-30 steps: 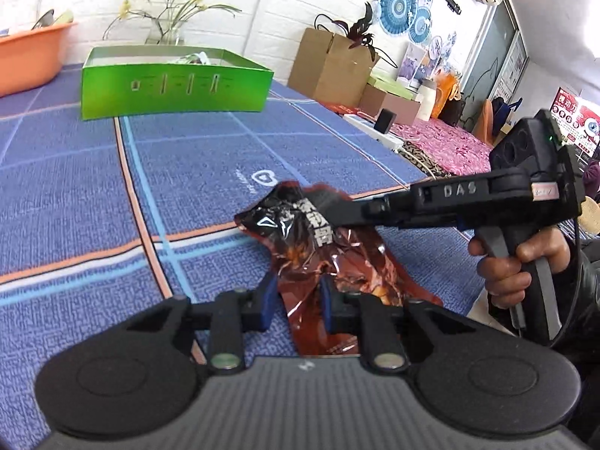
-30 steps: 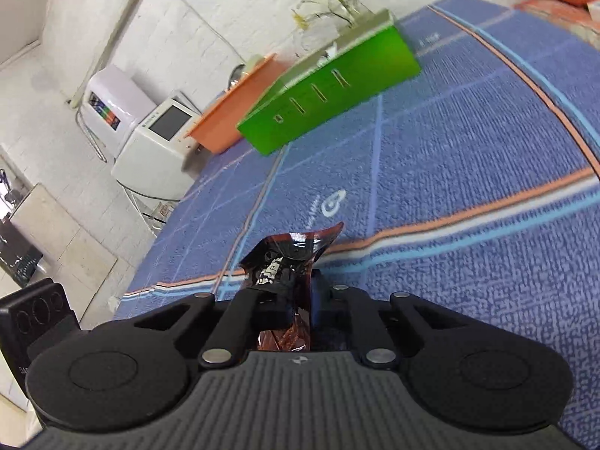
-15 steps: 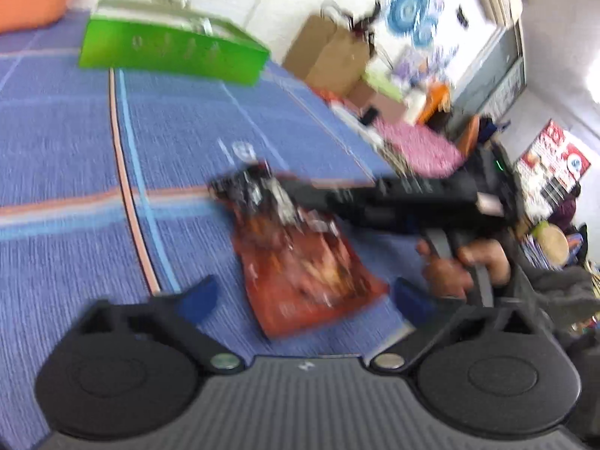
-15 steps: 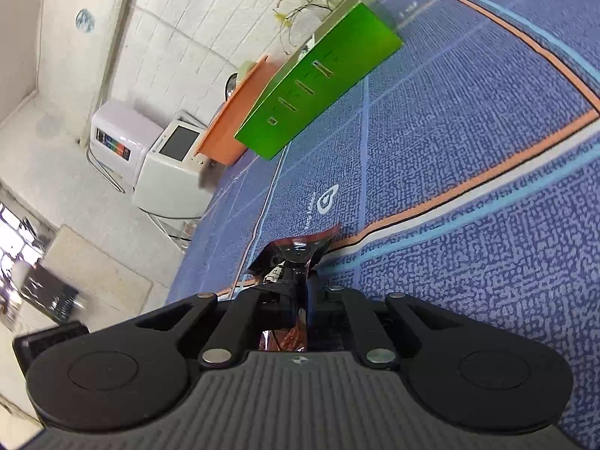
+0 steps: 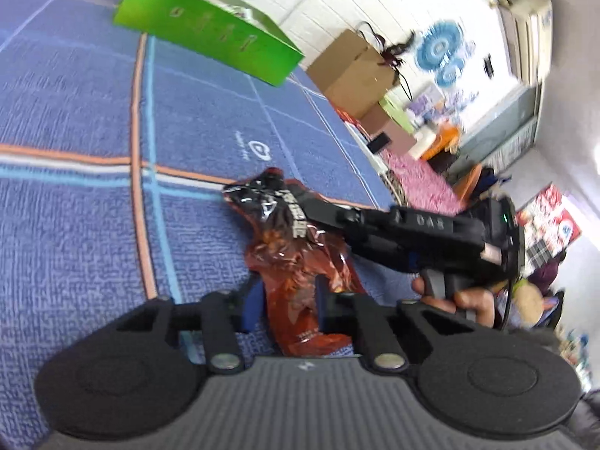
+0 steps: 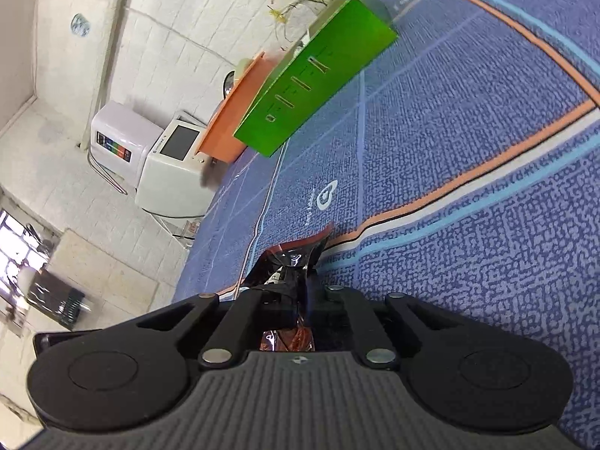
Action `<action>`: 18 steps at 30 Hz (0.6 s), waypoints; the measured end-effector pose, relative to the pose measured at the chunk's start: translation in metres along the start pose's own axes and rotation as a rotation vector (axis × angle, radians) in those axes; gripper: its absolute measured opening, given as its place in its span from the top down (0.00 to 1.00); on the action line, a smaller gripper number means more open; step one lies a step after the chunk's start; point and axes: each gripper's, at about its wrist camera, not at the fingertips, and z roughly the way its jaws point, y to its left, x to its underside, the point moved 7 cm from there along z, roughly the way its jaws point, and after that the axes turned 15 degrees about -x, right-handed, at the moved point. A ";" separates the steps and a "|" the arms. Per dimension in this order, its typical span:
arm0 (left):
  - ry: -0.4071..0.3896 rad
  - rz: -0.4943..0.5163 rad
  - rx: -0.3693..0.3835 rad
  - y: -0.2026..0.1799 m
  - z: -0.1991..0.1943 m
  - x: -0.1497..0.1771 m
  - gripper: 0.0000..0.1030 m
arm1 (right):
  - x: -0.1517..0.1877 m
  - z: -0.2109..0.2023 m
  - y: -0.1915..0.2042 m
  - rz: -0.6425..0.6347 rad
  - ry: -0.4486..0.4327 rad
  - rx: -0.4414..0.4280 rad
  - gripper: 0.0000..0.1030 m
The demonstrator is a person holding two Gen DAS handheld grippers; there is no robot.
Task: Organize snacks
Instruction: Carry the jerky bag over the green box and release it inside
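Left wrist view shows a wide desk under a blue woven cloth with orange and light-blue stripes [image 5: 75,120]. At its far side stands a bright green rectangular box with an open top [image 5: 210,37], well apart from the work. Near the camera, a crinkled red-brown foil snack packet [image 5: 300,262] hangs between the two tools; whether its lower end touches the cloth I cannot tell.

The right gripper [image 6: 300,285] has its jaws pressed tight on the dark upper end of this packet, as both views show. The left gripper [image 5: 287,300] stands at the lower part, its jaws partly open at each side of the foil; whether the blue pads touch it is not clear.

I judge the step in hand is carrying one packet toward storage. The next move probably calls for the left jaws to let go fully or to close firmly, then a steady carry across the cloth and a lowering into the green box.
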 end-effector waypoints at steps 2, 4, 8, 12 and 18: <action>-0.015 0.009 -0.011 0.001 -0.001 -0.001 0.98 | 0.001 0.001 0.008 -0.066 -0.002 0.015 0.92; -0.034 0.038 -0.038 0.002 -0.002 -0.003 0.98 | -0.001 0.003 0.018 -0.132 0.001 0.022 0.92; -0.079 0.108 -0.075 -0.001 -0.003 -0.011 1.00 | -0.013 0.011 0.042 -0.294 0.022 0.063 0.92; -0.147 0.105 -0.075 -0.002 -0.005 -0.027 1.00 | -0.032 0.022 0.067 -0.425 0.043 0.080 0.92; -0.238 0.072 -0.069 -0.001 -0.009 -0.057 0.99 | -0.064 0.037 0.091 -0.555 0.052 0.084 0.92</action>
